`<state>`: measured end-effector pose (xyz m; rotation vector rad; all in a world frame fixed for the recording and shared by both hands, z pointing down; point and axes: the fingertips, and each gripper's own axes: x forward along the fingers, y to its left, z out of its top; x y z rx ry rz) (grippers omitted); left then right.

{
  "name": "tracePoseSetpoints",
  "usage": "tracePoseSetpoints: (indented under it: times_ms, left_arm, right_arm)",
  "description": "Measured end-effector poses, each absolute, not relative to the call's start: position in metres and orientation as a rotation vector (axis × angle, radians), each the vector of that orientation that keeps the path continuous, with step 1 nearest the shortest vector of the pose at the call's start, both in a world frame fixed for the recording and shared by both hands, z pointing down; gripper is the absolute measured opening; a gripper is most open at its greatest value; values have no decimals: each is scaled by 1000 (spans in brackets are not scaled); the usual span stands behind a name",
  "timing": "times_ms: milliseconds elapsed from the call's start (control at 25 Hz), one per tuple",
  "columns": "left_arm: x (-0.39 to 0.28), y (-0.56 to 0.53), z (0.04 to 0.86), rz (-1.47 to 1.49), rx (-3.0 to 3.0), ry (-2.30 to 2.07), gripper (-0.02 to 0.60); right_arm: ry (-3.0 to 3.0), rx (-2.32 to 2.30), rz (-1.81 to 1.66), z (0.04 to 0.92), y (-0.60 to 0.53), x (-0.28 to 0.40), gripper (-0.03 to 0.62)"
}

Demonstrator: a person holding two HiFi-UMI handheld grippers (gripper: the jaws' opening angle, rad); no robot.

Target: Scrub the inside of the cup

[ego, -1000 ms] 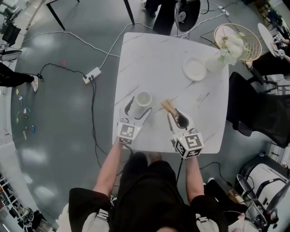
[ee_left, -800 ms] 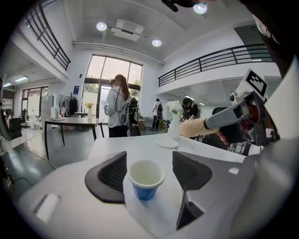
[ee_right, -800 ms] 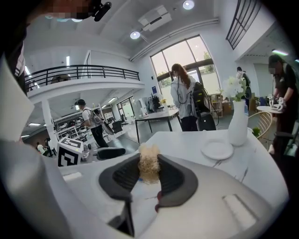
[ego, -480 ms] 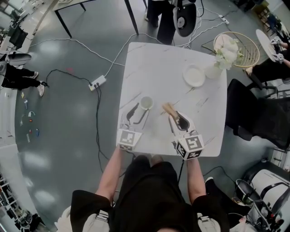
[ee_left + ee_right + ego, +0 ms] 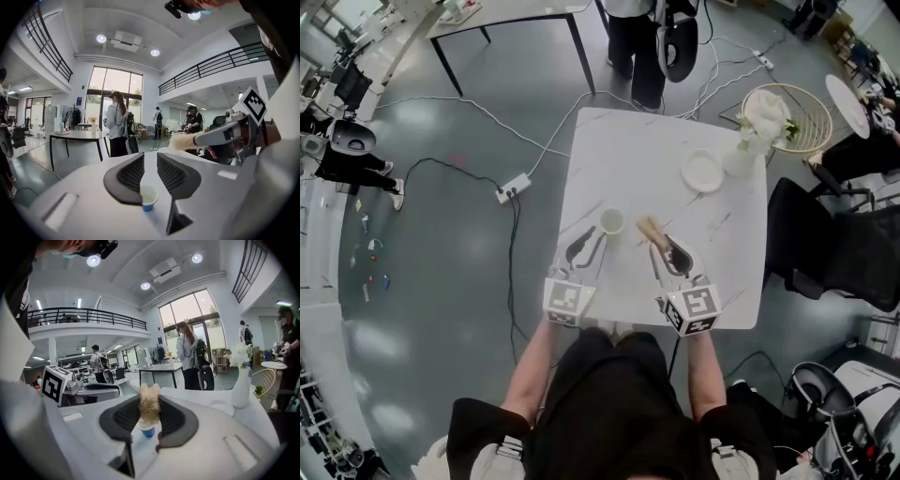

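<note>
A small white cup [image 5: 611, 221] with a blue base [image 5: 149, 197] stands upright on the white marble table [image 5: 656, 150]. My left gripper [image 5: 584, 247] sits just short of it. Its jaws are closing, with a narrow gap and nothing between them in the left gripper view [image 5: 150, 176]. My right gripper [image 5: 667, 248] is shut on a tan fibrous scrubber [image 5: 651, 229], which sticks out past the jaws to the right of the cup. In the right gripper view the scrubber [image 5: 149, 401] hangs above the cup [image 5: 147, 430] and hides part of its rim.
A white plate [image 5: 702, 172] and a vase of white flowers [image 5: 741, 155] stand at the table's far right. A black chair [image 5: 825, 244] is at the right edge. A round wire stand [image 5: 797, 117], floor cables with a power strip [image 5: 516, 187] and a standing person [image 5: 633, 37] surround the table.
One second ago the cup stood between my left gripper's wide jaws. Those jaws have narrowed and come back off the cup. The right gripper keeps the scrubber in the same place.
</note>
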<state>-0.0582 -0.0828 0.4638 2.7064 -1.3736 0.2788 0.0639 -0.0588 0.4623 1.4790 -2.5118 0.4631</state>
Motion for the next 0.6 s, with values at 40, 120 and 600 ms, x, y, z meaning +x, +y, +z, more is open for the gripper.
tracePoseSetpoints:
  times_ms: [40,120,600]
  left_arm:
    - [-59,-82,459,280,2713,-1378,89]
    - [-62,-80,453,281,2724,-1386,72]
    - [-69,-56,434,319,2744,-1386,11]
  right_arm:
    - [-2517,1482,448,458,-58,62,106]
    - [-2530,1486,420,449,-55,60,106]
    - [-2577,1503,318,421,-39,53,106]
